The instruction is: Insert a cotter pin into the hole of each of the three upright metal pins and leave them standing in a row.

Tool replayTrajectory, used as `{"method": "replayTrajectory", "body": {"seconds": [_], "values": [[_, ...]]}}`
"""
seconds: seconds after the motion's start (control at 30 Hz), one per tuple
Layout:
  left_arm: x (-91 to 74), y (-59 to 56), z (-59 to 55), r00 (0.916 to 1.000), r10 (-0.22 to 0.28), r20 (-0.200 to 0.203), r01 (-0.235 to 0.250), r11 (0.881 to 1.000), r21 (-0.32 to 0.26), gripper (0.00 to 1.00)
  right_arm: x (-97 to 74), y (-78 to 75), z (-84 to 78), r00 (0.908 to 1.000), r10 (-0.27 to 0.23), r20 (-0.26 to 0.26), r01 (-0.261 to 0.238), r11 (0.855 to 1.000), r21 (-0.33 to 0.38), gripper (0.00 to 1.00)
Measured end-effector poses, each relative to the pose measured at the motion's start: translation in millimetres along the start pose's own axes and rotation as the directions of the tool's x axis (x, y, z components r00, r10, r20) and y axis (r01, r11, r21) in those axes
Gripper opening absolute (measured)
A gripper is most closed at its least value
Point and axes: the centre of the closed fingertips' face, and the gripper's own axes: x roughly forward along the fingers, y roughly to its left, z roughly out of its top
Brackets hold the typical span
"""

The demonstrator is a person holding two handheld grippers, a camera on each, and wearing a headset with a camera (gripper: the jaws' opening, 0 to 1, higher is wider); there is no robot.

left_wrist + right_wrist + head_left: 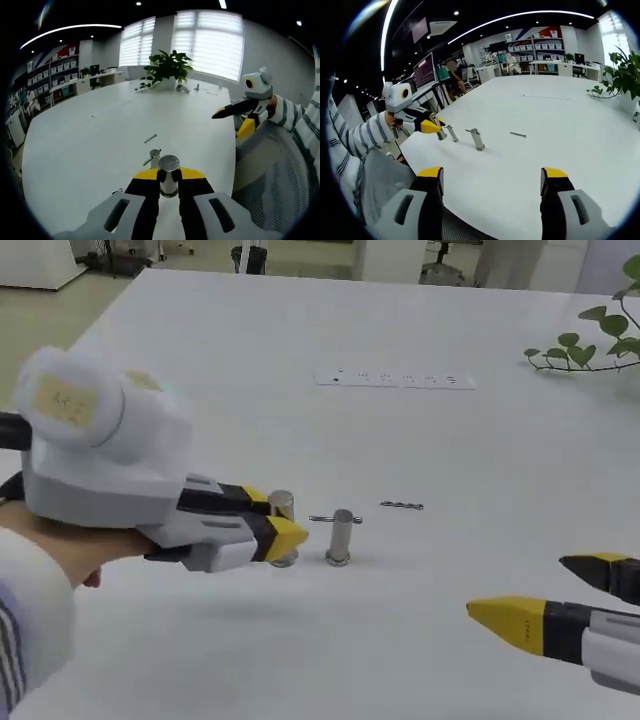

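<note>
My left gripper [278,518] is shut on an upright metal pin [283,505], whose round top stands between the yellow jaw tips [169,164]. Just to its right stands a second pin [341,537] with a cotter pin [330,518] through its hole. A loose cotter pin [401,505] lies flat on the white table [420,440] further right. The right gripper view shows three pins in a row: the held one [440,131], a middle one [452,133] and the cottered one [477,139]. My right gripper [530,590] hovers open at the near right with nothing between its jaws [492,180].
A white power strip [395,380] lies across the far middle of the table. A leafy plant [595,340] reaches in at the far right. A grey mesh chair back [270,165] stands by the table's near edge.
</note>
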Motion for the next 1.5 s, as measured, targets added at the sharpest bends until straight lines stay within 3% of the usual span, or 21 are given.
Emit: {"method": "replayTrajectory", "body": {"seconds": [0.37, 0.43, 0.73, 1.13, 1.5], "values": [[19.1, -15.3, -18.2, 0.9986, -0.020, -0.049, 0.020, 1.000, -0.003, 0.10, -1.2, 2.6, -2.3, 1.0000, 0.007, -0.004, -0.007, 1.000, 0.002, 0.77], [23.0, -18.3, -23.3, 0.9979, -0.032, -0.055, 0.032, 0.999, -0.012, 0.10, -1.7, 5.2, 0.6, 0.9997, 0.020, 0.015, -0.020, 1.000, 0.019, 0.77], [35.8, -23.9, -47.1, 0.9909, -0.047, -0.126, 0.045, 0.999, -0.018, 0.10, -2.3, 2.2, 1.8, 0.9998, 0.010, 0.018, -0.010, 1.000, 0.019, 0.77], [46.2, -23.6, -53.4, 0.9868, -0.026, -0.160, 0.027, 1.000, 0.002, 0.10, -1.0, 2.3, 0.3, 0.9998, 0.010, 0.019, -0.010, 1.000, 0.029, 0.77], [48.5, -18.6, -51.6, 0.9896, 0.016, -0.143, -0.017, 1.000, -0.010, 0.10, 1.3, 2.7, -1.2, 0.9997, 0.018, 0.017, -0.018, 0.999, 0.039, 0.76]]}}
